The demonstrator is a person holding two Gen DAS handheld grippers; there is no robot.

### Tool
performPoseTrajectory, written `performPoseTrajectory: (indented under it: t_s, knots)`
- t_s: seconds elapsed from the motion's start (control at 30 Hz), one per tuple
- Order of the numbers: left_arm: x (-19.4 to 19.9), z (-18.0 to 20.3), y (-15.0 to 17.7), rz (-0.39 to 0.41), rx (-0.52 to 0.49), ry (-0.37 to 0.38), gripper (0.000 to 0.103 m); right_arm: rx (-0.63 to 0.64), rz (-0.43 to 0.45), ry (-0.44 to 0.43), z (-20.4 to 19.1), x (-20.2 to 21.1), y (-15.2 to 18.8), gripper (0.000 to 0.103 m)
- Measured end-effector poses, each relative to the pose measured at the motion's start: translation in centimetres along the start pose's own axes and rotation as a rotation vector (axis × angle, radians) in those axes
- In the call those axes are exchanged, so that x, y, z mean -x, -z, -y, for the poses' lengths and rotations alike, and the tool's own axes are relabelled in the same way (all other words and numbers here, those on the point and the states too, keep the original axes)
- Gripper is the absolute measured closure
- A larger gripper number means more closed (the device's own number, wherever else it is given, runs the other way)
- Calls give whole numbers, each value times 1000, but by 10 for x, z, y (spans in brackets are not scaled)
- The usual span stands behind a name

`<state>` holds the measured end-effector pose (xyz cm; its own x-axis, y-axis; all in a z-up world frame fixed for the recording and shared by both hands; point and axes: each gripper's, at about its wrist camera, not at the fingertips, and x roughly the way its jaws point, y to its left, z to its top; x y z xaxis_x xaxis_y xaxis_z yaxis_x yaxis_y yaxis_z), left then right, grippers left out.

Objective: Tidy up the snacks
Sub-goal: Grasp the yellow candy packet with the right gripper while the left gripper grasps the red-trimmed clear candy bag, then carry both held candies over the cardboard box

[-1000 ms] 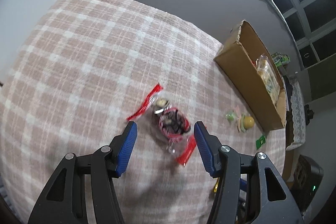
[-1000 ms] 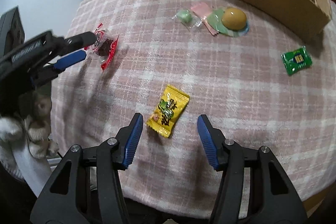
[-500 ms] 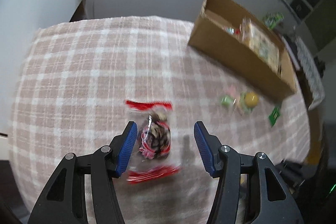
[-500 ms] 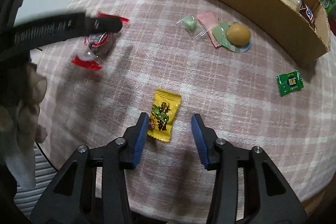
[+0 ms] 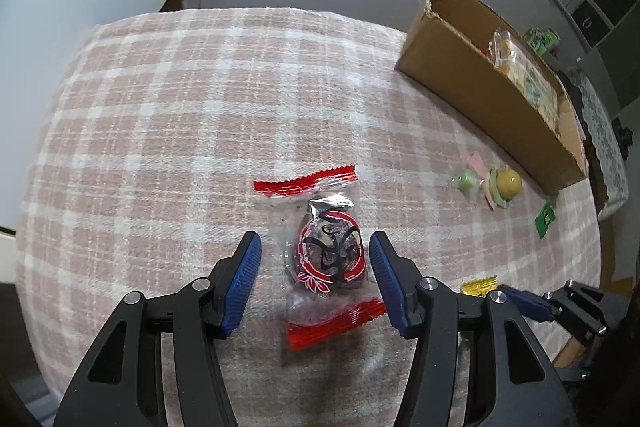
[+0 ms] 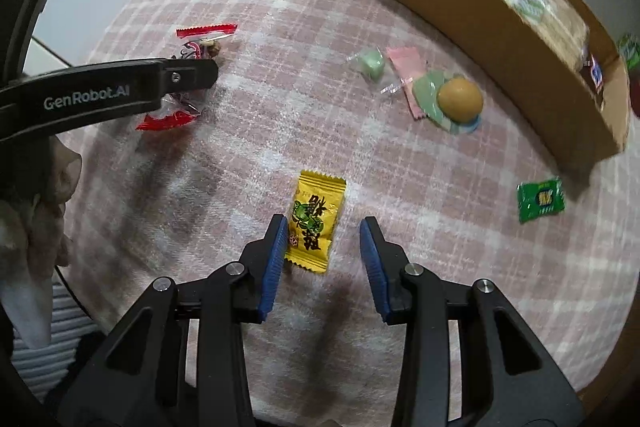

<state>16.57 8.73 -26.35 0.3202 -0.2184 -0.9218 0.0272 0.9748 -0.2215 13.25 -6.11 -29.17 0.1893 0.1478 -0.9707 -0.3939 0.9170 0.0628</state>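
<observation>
A clear snack packet with red ends point(image 5: 326, 255) lies on the pink checked cloth between the fingers of my left gripper point(image 5: 314, 251), which is open around it; it also shows in the right wrist view point(image 6: 188, 83) partly behind the left gripper's arm. A yellow candy packet point(image 6: 316, 223) lies between the fingers of my right gripper point(image 6: 324, 235), close to the left finger; this gripper is open. A cardboard box point(image 6: 500, 31) holding wrapped snacks stands at the far right; it also shows in the left wrist view point(image 5: 492, 95).
A green wrapped candy point(image 6: 372, 65), a pink wrapper point(image 6: 406, 65) and a yellow ball-shaped snack on a green wrapper point(image 6: 460, 101) lie in front of the box. A small green packet point(image 6: 540, 199) lies at the right near the table's edge.
My left gripper has swung round and lowered so the red-ended packet lies lengthwise between its fingers. My right gripper has moved down over the yellow packet and its fingers have narrowed.
</observation>
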Motion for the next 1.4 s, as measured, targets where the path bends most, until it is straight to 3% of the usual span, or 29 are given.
performPoseTrajectory:
  t_s: [0.17,0.23,0.53,0.73,1.13,1.4]
  knots:
    - [-4,6,-1,5,-5,-13,55,2,-5,-11,-3,1,-2,66]
    - [-5,8,-2,8,-1,-14,59,15,-7,5,-5,2,-4,77]
    - [9,2,6,29,-8,-17,69,5,11,-26,17,1,-3,78]
    - [11,8,7,29,-26,-14,69,-24,24,-24,36,8,-1,78]
    - [22,-15,8,62,51,34,69,-56,72,-54,50,27,1,78]
    - [55,3,-19,134,-15,26,69,-68,147,-56,72,63,-13,78]
